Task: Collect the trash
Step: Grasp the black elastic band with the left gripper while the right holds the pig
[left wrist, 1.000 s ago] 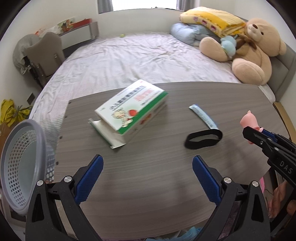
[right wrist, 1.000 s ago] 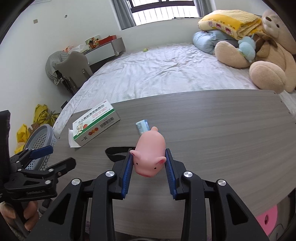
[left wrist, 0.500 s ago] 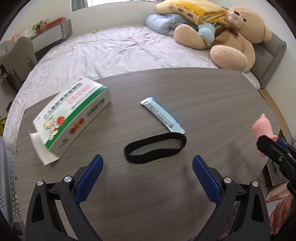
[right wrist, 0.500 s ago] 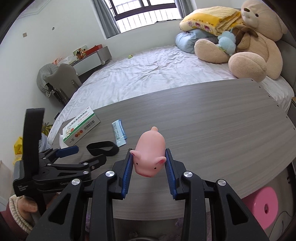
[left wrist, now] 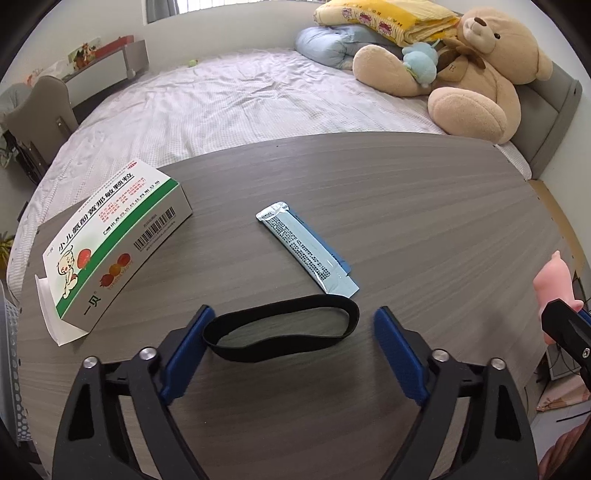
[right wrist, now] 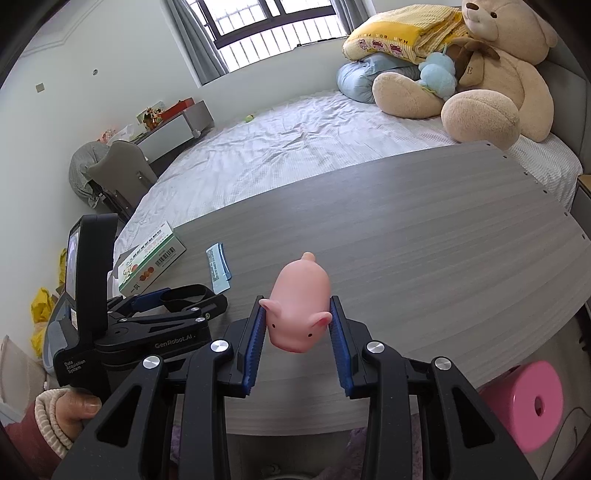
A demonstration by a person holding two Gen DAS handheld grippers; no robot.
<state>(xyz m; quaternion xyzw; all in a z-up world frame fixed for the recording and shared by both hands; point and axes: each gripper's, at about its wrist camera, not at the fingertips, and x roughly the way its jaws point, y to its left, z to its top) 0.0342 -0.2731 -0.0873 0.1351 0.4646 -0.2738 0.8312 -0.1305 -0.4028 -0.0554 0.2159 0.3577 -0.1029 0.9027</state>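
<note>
Left hand-held gripper (left wrist: 291,334) jaws apart and just been closing in; black band (left wrist: 280,326) lies on desk (left wrist: 424,206) between them, left pad touching it, right pad clear. Right hand-held gripper (right wrist: 297,326) clamped on pink pig toy (right wrist: 299,304) above desk. Blue sachet (left wrist: 308,249) just beyond band; medicine box (left wrist: 114,240) further left.

We're looking over a grey wood-grain desk (right wrist: 424,229) toward a bed (right wrist: 295,147) in a pale checked sheet. Daylight pours through a barred window (right wrist: 273,33) with grey curtains. At the headboard sits a big teddy bear (right wrist: 491,74) beside folded blankets (right wrist: 399,37). Left, we see a grey chair (right wrist: 118,173) against white walls; a pink stool (right wrist: 532,398) sits low on the right.
</note>
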